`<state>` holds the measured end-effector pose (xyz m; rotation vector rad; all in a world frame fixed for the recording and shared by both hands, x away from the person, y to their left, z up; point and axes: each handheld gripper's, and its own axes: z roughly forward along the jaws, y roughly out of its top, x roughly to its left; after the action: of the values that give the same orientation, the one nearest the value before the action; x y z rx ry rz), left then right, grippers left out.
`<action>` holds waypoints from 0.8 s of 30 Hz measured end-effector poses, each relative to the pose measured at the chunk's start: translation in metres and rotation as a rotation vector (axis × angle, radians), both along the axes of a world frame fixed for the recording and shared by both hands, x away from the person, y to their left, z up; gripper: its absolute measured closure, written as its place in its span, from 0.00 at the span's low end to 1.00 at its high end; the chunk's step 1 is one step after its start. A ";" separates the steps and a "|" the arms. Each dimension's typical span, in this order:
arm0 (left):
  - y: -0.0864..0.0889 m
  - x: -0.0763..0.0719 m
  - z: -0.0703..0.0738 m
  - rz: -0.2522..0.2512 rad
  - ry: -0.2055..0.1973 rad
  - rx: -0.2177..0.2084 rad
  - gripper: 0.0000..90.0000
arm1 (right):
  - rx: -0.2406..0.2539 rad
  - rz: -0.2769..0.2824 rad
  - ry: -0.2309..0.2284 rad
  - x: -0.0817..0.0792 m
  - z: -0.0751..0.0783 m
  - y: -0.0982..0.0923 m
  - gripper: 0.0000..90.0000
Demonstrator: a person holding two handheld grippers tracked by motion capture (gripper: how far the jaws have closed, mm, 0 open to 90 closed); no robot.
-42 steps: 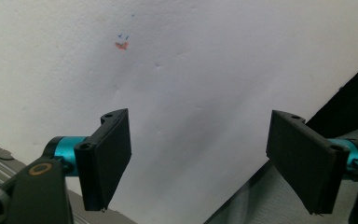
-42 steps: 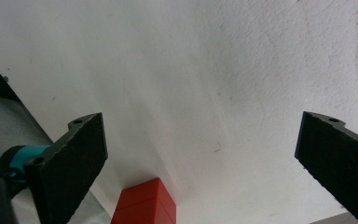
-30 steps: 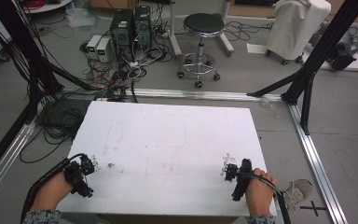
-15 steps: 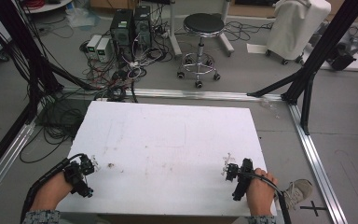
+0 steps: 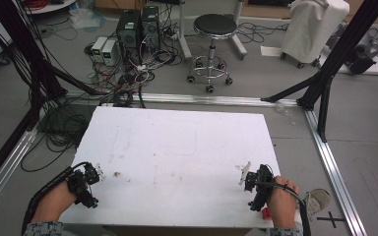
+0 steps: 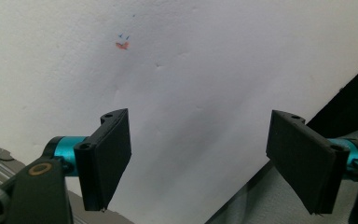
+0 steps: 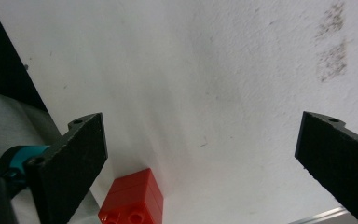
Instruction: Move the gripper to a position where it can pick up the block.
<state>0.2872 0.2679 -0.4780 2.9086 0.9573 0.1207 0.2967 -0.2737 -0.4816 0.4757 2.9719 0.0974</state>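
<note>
The left gripper (image 5: 92, 173) sat at the near left corner of the white table (image 5: 177, 147), held in the person's left hand (image 5: 54, 204); in the left gripper view its two black jaws stood wide apart with nothing between them (image 6: 198, 154), above bare table surface; a small orange smudge with a few blue ticks (image 6: 122, 44) marked the table farther ahead, too small to read as writing. The right gripper (image 5: 248, 178) lay at the near right corner of the same table, in the right hand (image 5: 281, 206); its jaws also stood well apart and empty (image 7: 200, 154). One red brick (image 7: 133, 198), with two round studs showing on its near face, rested on the table close by the left-hand jaw in the right gripper view, apart from it; in the high view a red speck (image 5: 265, 212) showed at the table's near edge beside the right hand. No brand or label could be read anywhere. Beyond the table's far edge stood one black stool (image 5: 212, 29) on castors, two dark computer towers (image 5: 139, 27), and a tangle of cables (image 5: 123, 78) on the floor.
</note>
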 end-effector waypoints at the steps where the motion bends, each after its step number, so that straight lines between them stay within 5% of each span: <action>1: 0.000 0.000 0.000 0.003 -0.002 -0.002 0.25 | 0.006 0.009 -0.004 -0.001 0.001 -0.001 0.01; 8: 0.001 0.000 0.000 0.004 0.003 0.000 0.25 | 0.027 0.083 -0.038 -0.007 0.008 -0.008 0.01; 16: 0.000 0.000 -0.001 0.004 -0.002 -0.001 0.25 | 0.027 0.208 -0.019 -0.014 0.011 -0.012 0.01; 24: 0.000 0.000 -0.002 0.003 0.000 -0.002 0.25 | 0.008 0.275 -0.013 -0.022 0.011 -0.020 0.01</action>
<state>0.2874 0.2674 -0.4798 2.9058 0.9610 0.1193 0.2745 -0.2933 -0.4707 0.0635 3.0061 0.1379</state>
